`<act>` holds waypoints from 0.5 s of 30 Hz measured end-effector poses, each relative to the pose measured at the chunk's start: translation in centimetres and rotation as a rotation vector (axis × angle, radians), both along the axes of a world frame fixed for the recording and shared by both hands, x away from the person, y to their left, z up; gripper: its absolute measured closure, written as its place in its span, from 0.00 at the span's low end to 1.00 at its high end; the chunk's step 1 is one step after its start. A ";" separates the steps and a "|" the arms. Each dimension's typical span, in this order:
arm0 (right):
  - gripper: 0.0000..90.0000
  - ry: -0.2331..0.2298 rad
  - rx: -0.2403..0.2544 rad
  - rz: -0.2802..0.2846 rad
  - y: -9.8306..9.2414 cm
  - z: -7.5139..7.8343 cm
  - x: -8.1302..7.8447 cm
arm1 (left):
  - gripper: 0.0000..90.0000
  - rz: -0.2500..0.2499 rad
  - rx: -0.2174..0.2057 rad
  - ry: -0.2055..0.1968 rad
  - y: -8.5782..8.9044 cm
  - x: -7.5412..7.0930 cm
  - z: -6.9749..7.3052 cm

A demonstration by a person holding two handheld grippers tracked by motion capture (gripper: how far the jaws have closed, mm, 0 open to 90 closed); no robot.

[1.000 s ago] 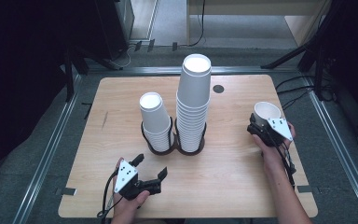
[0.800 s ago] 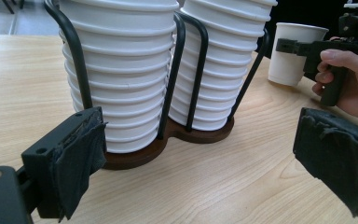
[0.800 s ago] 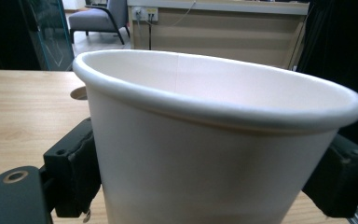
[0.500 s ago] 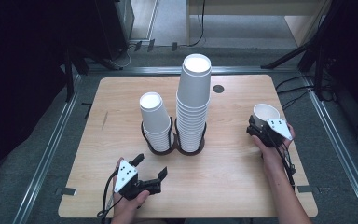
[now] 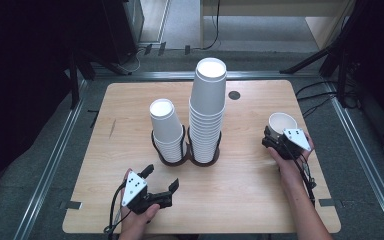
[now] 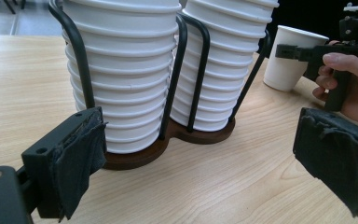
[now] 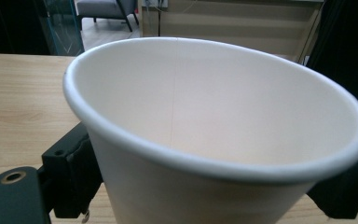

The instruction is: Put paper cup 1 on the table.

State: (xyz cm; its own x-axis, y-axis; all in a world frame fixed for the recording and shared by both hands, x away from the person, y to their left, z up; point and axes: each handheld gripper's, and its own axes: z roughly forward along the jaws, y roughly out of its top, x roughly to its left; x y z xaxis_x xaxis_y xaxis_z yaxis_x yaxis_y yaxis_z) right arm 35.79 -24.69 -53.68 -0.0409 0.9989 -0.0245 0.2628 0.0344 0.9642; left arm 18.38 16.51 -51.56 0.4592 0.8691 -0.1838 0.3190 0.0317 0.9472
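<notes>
A single white paper cup (image 5: 282,121) stands upright at the right side of the wooden table (image 5: 130,105). My right gripper (image 5: 278,137) is shut on its lower wall, with a black jaw on each side of the cup (image 7: 223,121). Two stacks of white cups sit in a black wire holder (image 5: 187,159) mid-table, a short stack (image 5: 166,132) on the left and a tall stack (image 5: 207,110) on the right. My left gripper (image 5: 161,177) rests open near the front edge, its jaws pointing at the holder (image 6: 168,144), with nothing between them.
A small dark round hole (image 5: 234,95) lies in the tabletop behind the tall stack. Metal rails (image 5: 60,150) frame the table on both sides. Cables trail from both grippers toward the front edge.
</notes>
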 end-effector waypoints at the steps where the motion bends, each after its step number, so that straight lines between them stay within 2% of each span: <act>1: 0.13 0.000 -0.001 0.003 0.0 0.0 0.0 | 0.03 0.000 -0.001 0.001 0.0 0.0 0.0; 11: 0.12 0.022 -0.007 0.004 0.0 -0.3 -0.4 | 0.03 -0.007 -0.003 -0.002 -0.2 0.2 0.2; 15: 0.08 0.026 0.007 0.021 -0.1 -0.3 -0.5 | 0.03 -0.010 -0.003 -0.006 -0.3 0.3 0.2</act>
